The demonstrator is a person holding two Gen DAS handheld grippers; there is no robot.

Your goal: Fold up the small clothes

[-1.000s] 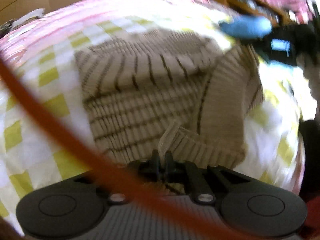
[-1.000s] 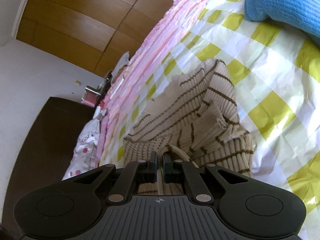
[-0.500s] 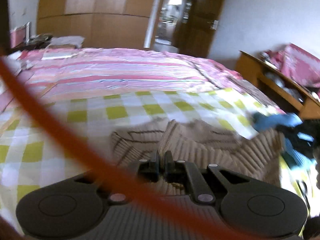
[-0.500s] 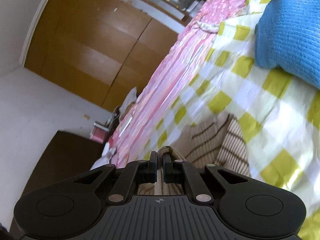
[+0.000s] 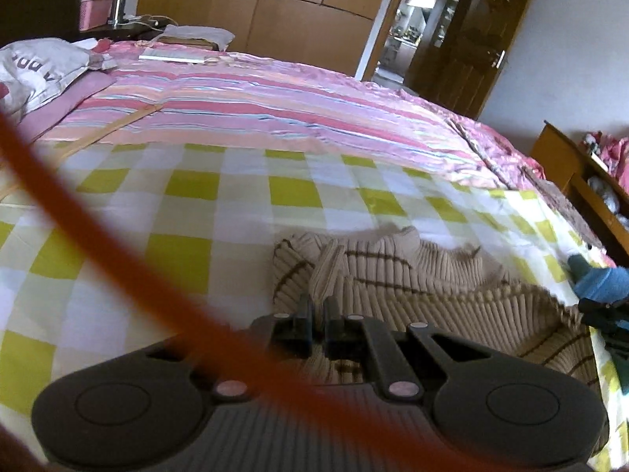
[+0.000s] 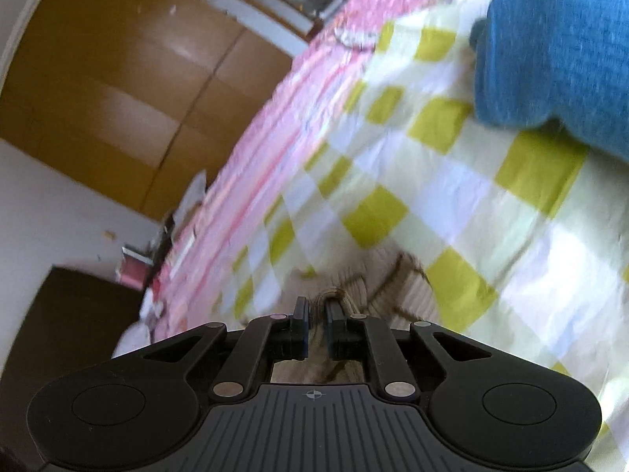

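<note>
Right up close, the left gripper [image 5: 317, 306] has its black jaws pinched tight on a fold of the beige ribbed sweater [image 5: 432, 287], a chunky knit with thin dark brown stripes running across the ribs. A blurred orange cord [image 5: 118, 251] slashes diagonally across the left wrist view, just in front of the lens. The sweater lies bunched and rumpled on the checked sheet [image 5: 188, 212], its thick ribbed hem arching to the right, a soft cream collar poking up at the far edge.

Over on the right wrist view, the right gripper [image 6: 315, 316] is parting its jaws; a narrow gap shows between the blue-lined pads, and a looped ridge of the same beige knit [image 6: 346, 295] sits in that gap. Whether the pads touch the cloth there is hard to tell through the motion blur.

Just beyond the sweater, the sheet spreads flat in crisp squares of yellow-green, white and pale cream, lightly creased. To the right, a blue knitted garment [image 6: 558, 47] lies heaped, a fuzzy, fine-looped texture, apart from the sweater.

Farther back, a glossy pink striped bedspread [image 5: 275, 106] covers the rest of the bed, with a grey printed pillow [image 5: 39, 67] at the left corner. Behind it all, smooth wooden wardrobe panels [image 5: 275, 8] and a dark open door [image 5: 483, 39].
</note>
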